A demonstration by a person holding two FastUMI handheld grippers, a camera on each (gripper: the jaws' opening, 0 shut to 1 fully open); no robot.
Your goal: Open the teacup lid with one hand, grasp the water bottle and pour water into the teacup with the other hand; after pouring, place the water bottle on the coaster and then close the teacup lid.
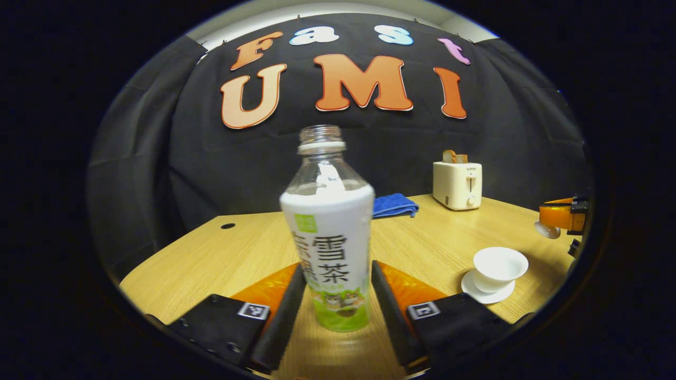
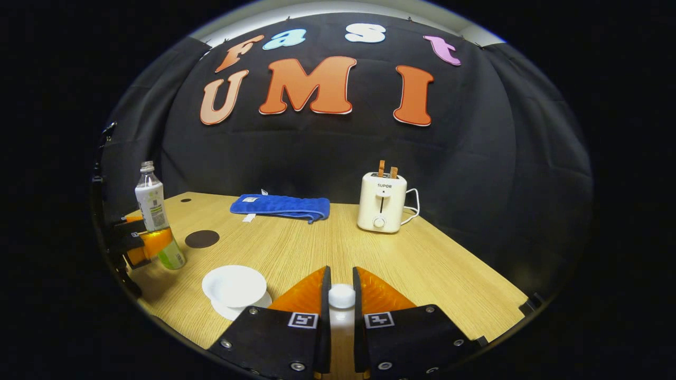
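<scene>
A clear, uncapped water bottle (image 1: 330, 232) with a white and green label stands upright between the fingers of my left gripper (image 1: 338, 270), which is shut on its lower body. In the right gripper view that bottle (image 2: 153, 211) and the left gripper (image 2: 138, 238) are at the far left. My right gripper (image 2: 341, 275) is shut on the white knob of the teacup lid (image 2: 341, 296), held above the table. The white teacup (image 2: 234, 285) sits uncovered on its saucer (image 1: 488, 294), left of my right gripper. A dark round coaster (image 2: 202, 239) lies beyond the cup.
A cream toaster (image 2: 381, 203) with toast stands at the back of the wooden table (image 2: 422, 264). A folded blue towel (image 2: 282, 206) lies at the back, to the toaster's left. The right gripper (image 1: 562, 217) shows at the right edge of the left gripper view.
</scene>
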